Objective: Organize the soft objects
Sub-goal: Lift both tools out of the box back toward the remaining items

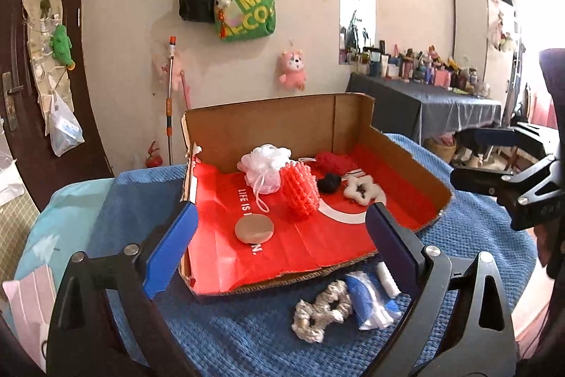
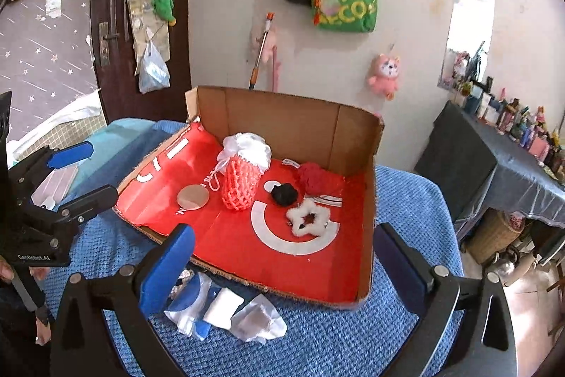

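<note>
We see the left gripper (image 1: pixel 279 235) and right gripper (image 2: pixel 282 257) released, empty. We judge the rope scrunchie (image 1: pixel 323 311) light, squashy; pinch one loop at mid-body.

A blue knit-covered tabletop (image 1: pixel 247 341) carries a cardboard box (image 1: pixel 268 126); a cream scrunchie (image 1: pixel 319 310) and white-blue packets (image 1: pixel 370 299) lie near its front edge.

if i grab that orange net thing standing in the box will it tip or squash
The orange net sleeve stands upright and taller than wide, so a side nudge would probably topple it. Its open foam-like mesh looks light and soft, so closing jaws would likely squash it rather than slip.
</note>
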